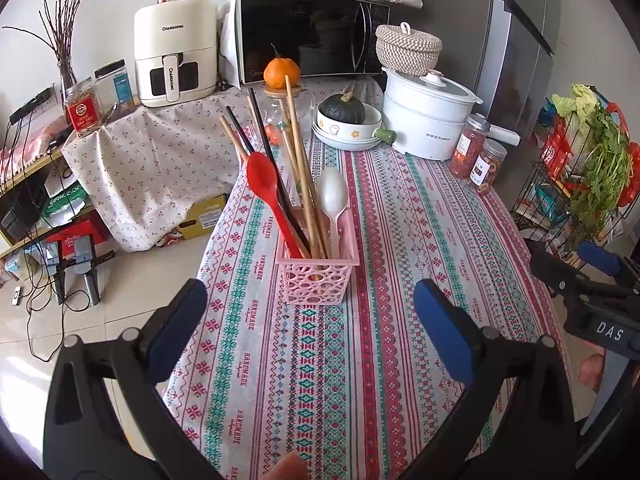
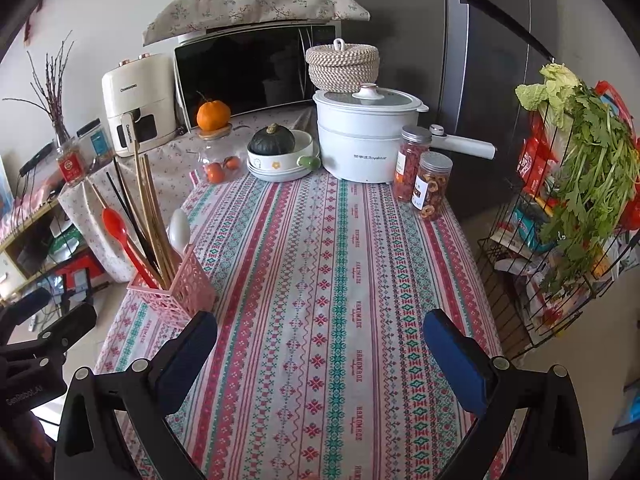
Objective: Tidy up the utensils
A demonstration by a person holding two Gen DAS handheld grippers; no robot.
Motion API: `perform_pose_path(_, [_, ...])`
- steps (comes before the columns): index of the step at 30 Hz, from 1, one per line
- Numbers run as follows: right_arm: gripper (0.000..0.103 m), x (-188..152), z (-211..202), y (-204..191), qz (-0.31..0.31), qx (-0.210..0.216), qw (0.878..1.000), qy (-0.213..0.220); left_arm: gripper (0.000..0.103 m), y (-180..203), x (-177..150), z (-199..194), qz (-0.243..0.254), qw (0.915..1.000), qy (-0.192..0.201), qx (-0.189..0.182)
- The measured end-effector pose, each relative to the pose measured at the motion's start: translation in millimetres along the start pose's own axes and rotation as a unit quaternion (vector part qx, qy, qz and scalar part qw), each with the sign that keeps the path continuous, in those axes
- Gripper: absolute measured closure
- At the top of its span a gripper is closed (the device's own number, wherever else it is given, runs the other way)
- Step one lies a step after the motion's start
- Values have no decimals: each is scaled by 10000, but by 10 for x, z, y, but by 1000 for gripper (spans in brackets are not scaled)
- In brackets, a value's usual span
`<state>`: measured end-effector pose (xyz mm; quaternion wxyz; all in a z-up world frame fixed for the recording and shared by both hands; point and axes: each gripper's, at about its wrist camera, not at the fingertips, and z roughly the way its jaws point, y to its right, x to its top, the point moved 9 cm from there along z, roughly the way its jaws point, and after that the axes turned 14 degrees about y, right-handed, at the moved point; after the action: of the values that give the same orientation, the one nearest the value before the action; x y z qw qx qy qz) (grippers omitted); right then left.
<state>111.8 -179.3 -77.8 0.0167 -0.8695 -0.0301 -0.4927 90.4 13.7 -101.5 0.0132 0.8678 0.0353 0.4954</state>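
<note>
Both tools hang above the bench (image 2: 340, 280) with nothing in them: the left tool (image 1: 310, 320) is spread wide, aimed at the pink basket (image 1: 316, 280), and the right tool (image 2: 320, 356) is spread wide over bare cloth. The basket stands near the bench's left edge, holding a red spoon (image 1: 266, 192), a white spoon (image 1: 332, 196) and a bundle of chopsticks (image 1: 296, 148). No loose utensil shows on the cloth, so the sorting looks finished or nearly so; I judge the next move to be only a check or a straightening. All utensils stand handle-down, long axes near upright; the red spoon and dark chopsticks lean left and away, bowls uppermost
</note>
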Motion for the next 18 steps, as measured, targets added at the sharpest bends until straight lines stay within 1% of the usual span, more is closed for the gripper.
perform_pose_path(18, [0, -49, 18, 13, 43, -8, 10000, -69, 1, -15, -10, -5, -8, 10000, -21, 30])
